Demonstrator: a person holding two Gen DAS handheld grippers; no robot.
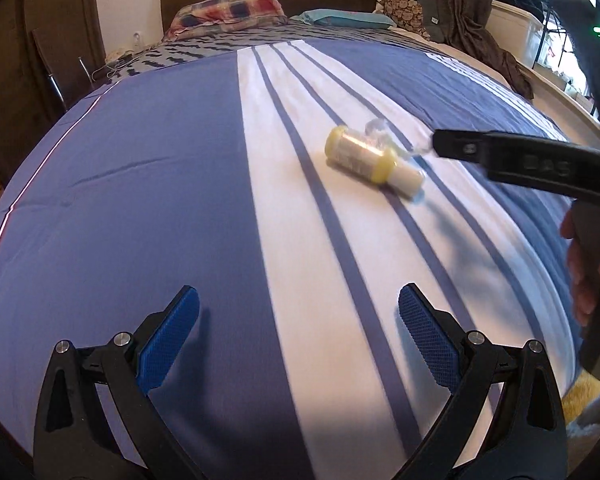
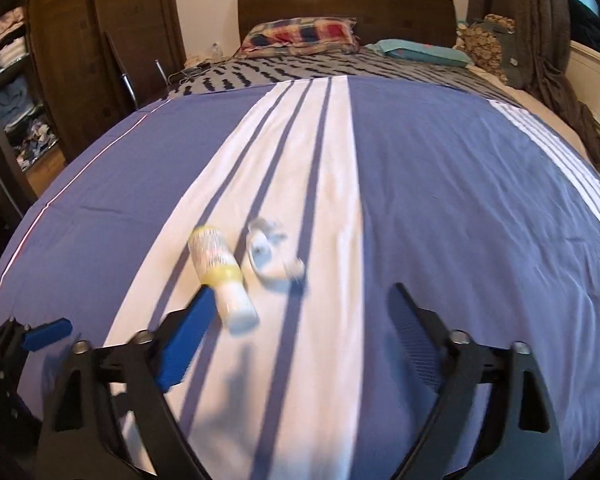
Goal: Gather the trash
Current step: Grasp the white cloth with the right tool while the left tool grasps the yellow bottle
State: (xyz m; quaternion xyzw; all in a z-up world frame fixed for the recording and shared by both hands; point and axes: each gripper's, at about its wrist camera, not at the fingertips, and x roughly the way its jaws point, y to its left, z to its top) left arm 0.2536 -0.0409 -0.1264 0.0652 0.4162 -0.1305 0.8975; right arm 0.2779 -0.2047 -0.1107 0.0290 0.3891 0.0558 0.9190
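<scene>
A yellow and white plastic bottle lies on its side on the white stripe of the blue bedspread. A crumpled clear plastic wrapper lies right behind it. My left gripper is open and empty, well short of the bottle. In the right wrist view the bottle and wrapper lie just ahead of my open, empty right gripper, near its left finger. The right gripper's arm reaches in from the right in the left wrist view.
The bed carries a plaid pillow and a teal pillow by a dark headboard. A wooden wardrobe stands left. Dark clothes hang at the right edge.
</scene>
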